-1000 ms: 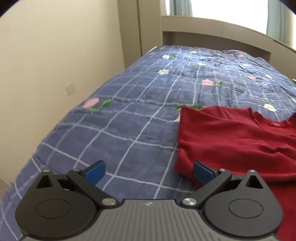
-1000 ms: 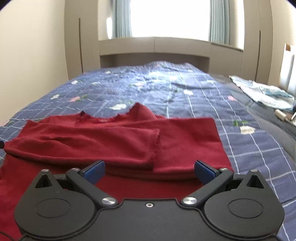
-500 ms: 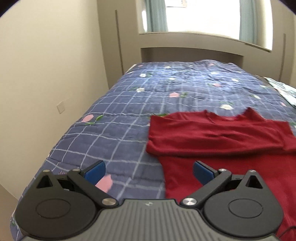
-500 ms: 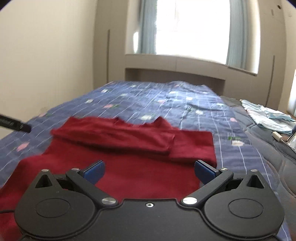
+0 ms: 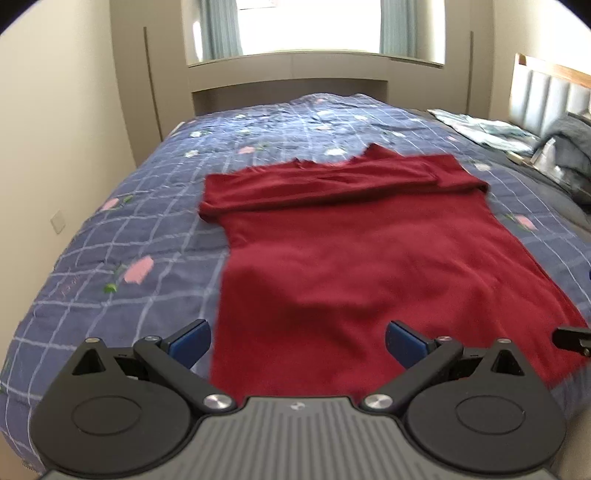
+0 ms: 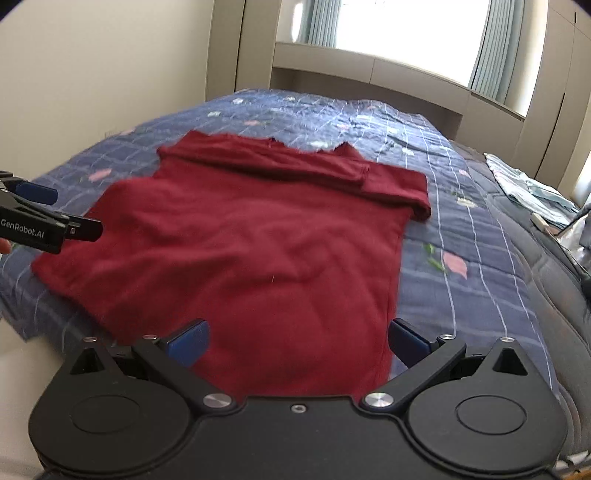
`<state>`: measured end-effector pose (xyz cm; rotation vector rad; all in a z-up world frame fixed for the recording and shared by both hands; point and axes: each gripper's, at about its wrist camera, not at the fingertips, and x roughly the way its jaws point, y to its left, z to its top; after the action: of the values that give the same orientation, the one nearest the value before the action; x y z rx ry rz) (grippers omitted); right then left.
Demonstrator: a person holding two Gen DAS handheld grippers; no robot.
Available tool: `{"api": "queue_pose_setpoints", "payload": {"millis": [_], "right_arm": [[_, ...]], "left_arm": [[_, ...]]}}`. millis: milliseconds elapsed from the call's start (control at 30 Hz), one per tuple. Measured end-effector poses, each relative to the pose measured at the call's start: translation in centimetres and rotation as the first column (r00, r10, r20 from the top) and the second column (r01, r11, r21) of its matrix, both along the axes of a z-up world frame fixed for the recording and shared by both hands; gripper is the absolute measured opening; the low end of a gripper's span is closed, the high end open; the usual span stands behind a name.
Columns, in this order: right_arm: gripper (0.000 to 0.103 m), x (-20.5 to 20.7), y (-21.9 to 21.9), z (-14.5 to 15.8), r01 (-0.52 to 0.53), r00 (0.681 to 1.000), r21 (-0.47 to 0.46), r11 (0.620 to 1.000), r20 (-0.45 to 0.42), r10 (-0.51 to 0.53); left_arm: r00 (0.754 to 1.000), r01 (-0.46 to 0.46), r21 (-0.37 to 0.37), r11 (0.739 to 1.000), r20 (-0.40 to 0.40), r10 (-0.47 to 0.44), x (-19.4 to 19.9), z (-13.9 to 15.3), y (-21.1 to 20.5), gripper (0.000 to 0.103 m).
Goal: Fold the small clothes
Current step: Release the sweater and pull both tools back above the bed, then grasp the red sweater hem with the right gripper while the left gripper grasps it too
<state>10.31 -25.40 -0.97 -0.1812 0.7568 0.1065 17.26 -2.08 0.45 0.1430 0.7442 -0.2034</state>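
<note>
1. Plainly, the red sweater [image 5: 354, 266] is lying flat on the plaid bedspread [image 5: 122, 236], sleeves folded across.
2. Both the left gripper [image 5: 297, 341] and right gripper [image 6: 297, 339] are gaping wide, holding nothing.
3. Only the right wrist view is showing the left gripper's side lettering.

Bright window [image 5: 310, 22] w/ curtains, beige walls [image 5: 55, 122], bed [image 5: 110, 266].

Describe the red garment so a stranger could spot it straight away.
Start at the bed with the blue checked quilt. The red garment lies flat on its near half, sleeves folded across the chest, hem toward the cameras. It is the only solid dark red thing there; the pale cloth at the bed's far right is light and crumpled.
</note>
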Motion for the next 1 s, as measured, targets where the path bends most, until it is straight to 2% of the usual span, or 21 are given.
{"api": "queue_pose_setpoints", "payload": {"millis": [267, 567, 667, 733, 833, 933, 967, 1000], "right_arm": [[0.102, -2.2, 0.1, -0.9, -0.015, 0.999, 0.018, 1.000, -0.037, 0.015], [0.102, -2.5, 1.5, -2.7, -0.072, 0.995, 0.000, 0.997, -0.063, 0.072], [0.102, -3.0, 2.6, -3.4, -0.136, 0.990, -0.084, 0.987, -0.035, 0.133], [0.102, -3.4, 3.7, -3.8, -0.178, 0.983, -0.179, 0.968, 0.007, 0.182], [0.099, -3.7, 5.2, -4.6, -0.228, 0.962, -0.328, 0.917, 0.070, 0.264], [0.096, -3.7, 6.2, -5.4, -0.271, 0.932, -0.418, 0.867, 0.110, 0.345], [0.091, -3.8, 6.5, -5.7, -0.287, 0.919, -0.441, 0.850, 0.122, 0.374], [0.082, -3.9, 6.7, -5.8, -0.304, 0.908, -0.455, 0.837, 0.127, 0.399]], "left_arm": [[0.999, 0.034, 0.089, 0.995, -0.020, -0.032, -3.7, -1.8, -1.2, 0.103], [0.998, 0.032, 0.102, 0.994, -0.062, -0.026, -4.6, -2.6, -0.6, 0.103], [0.997, 0.045, 0.120, 0.992, -0.068, -0.037, -4.7, -2.7, -0.5, 0.103], [0.997, 0.055, 0.129, 0.990, -0.068, -0.047, -4.9, -2.8, -0.4, 0.103], [0.996, 0.065, 0.137, 0.989, -0.070, -0.055, -4.9, -3.0, -0.2, 0.103], [0.995, 0.072, 0.130, 0.989, -0.080, -0.062, -4.7, -3.3, -0.1, 0.103], [0.994, 0.076, 0.127, 0.989, -0.082, -0.065, -4.7, -3.3, -0.1, 0.103], [0.994, 0.079, 0.123, 0.989, -0.084, -0.069, -4.6, -3.3, -0.1, 0.103]]}}
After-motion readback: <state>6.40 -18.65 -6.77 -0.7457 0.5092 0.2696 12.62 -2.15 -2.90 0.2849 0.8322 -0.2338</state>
